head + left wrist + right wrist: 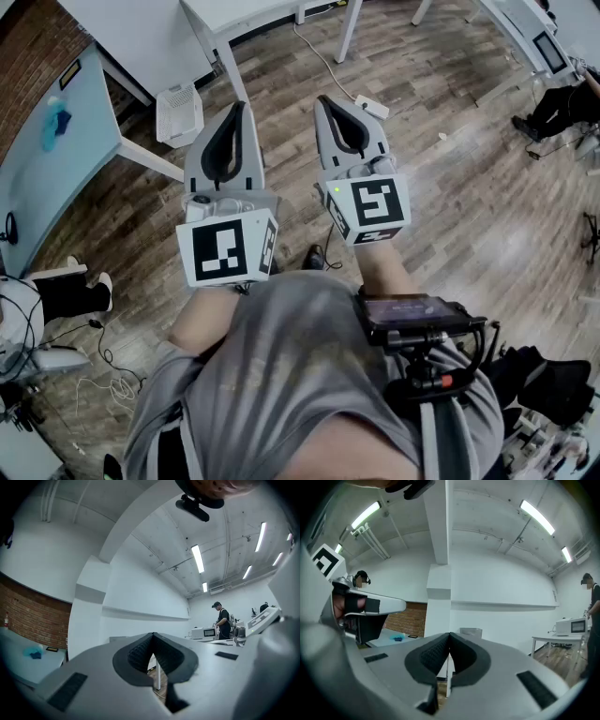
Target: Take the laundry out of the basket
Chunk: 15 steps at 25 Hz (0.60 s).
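— Both claws, the grey left gripper [239, 108] and the grey right gripper [325, 103], are pinched tight with nothing in them.
— Where's the washing?
— The white plastic basket with holes [178, 114] sits on the wooden floor [450, 206] by the pale blue table [37, 187], well away from the claws. I can't see any clothes inside. I think they should step close, then open wide.

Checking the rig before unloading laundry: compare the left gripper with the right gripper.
In the head view the left gripper sits lower, nearer the person; the right gripper sits higher, further forward. The left gripper's cube bears a different black pattern from the right gripper's cube. Both are shut, empty, pointing out over the wooden floor.
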Available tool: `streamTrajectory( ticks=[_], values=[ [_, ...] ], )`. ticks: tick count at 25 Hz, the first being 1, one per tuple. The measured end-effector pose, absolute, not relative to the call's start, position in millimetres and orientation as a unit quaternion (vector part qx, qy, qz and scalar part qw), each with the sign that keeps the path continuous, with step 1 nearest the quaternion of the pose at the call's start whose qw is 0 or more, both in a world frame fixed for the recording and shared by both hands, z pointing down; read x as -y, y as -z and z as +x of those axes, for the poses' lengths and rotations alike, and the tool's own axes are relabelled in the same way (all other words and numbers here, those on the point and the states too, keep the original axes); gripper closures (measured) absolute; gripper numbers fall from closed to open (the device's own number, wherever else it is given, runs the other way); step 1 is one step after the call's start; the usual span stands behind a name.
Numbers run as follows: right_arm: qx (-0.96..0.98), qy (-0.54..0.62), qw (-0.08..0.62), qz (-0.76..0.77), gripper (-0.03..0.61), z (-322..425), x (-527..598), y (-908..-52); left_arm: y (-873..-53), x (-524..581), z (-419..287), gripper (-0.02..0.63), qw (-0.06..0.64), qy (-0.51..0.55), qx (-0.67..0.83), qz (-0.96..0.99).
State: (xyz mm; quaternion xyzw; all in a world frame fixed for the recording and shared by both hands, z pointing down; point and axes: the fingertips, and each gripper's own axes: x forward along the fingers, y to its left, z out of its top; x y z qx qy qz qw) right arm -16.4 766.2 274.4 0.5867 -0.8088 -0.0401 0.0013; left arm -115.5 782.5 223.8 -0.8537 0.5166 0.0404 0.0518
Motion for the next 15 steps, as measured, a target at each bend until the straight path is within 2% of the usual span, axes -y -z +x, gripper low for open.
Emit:
streamTrajectory(
  ticks=[15],
  values=[
    [0.821, 0.012, -0.028, 0.57, 0.569, 47.3, -773.7, -280.5, -228.8, -794.8, -52.1, 0.604, 0.06, -0.024, -0.522, -0.851]
  ],
)
